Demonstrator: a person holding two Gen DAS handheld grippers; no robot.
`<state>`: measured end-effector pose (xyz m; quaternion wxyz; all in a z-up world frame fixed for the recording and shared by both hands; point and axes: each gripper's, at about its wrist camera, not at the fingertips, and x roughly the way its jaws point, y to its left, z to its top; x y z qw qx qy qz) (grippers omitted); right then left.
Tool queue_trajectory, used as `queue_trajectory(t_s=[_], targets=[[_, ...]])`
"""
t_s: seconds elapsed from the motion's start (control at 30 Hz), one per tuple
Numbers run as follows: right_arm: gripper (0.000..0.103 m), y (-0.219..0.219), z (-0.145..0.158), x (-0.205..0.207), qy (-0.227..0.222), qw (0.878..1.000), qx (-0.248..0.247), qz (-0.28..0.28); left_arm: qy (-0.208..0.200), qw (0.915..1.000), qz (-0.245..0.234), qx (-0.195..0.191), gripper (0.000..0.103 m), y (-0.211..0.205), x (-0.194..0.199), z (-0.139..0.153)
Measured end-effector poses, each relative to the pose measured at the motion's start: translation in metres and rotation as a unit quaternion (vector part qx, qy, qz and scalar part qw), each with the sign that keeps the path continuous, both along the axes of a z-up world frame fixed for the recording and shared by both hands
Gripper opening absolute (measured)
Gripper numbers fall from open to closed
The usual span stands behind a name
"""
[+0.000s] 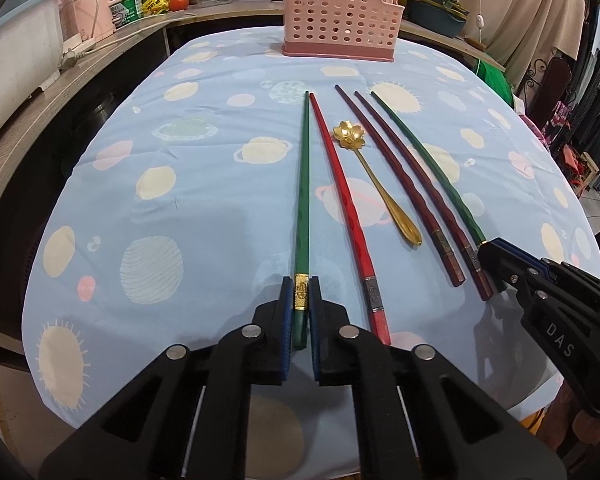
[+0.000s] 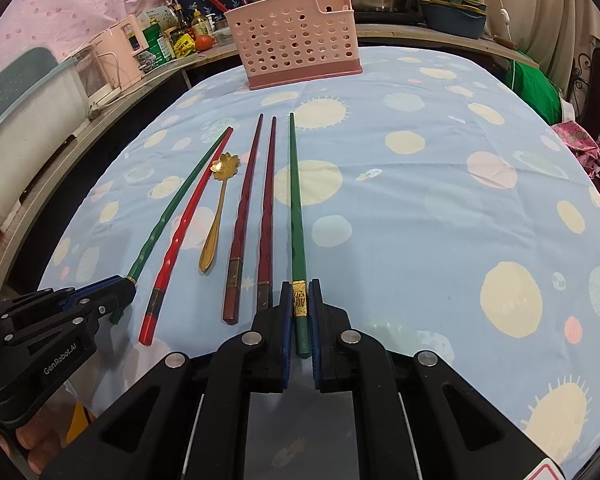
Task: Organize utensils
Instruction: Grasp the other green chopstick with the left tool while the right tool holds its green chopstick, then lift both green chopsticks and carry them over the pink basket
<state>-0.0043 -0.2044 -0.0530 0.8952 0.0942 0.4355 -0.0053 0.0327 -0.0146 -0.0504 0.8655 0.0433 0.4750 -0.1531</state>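
Left gripper point(image 1: 301, 294) is clamped on the gold-banded butt of the left green chopstick point(image 1: 303, 184). Right gripper point(image 2: 300, 300) is clamped on the butt of the right green chopstick point(image 2: 295, 200). Both sticks lie on the tablecloth point(image 1: 140, 168), long axes pointing tips-first toward the pink basket point(image 1: 340, 16). Between them lie the red chopstick point(image 1: 340, 184), gold spoon point(image 1: 376, 184) and two maroon chopsticks point(image 1: 400, 176). Basket contents cannot be determined.
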Motion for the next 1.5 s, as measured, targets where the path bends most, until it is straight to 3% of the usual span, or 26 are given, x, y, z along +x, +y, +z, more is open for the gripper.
queue_trajectory(t_s=[0.23,0.57,1.0,1.5], targets=[[0.007,-0.001,0.008,-0.009,-0.008,1.0,0.004,-0.001,0.01,0.9998,0.002,-0.018,0.007,0.003,0.002,0.004],[0.007,-0.014,0.05,-0.013,-0.054,0.998,0.017,-0.013,-0.008,0.9989,0.011,-0.045,0.007,0.011,0.007,0.038],[0.007,-0.047,0.113,0.002,-0.124,0.991,0.037,-0.038,-0.085,0.9929,0.034,-0.076,0.007,0.023,0.03,0.111],[0.007,-0.068,0.18,0.052,-0.196,0.979,0.05,-0.038,-0.159,0.9792,0.046,-0.118,0.007,0.021,0.09,0.189]])
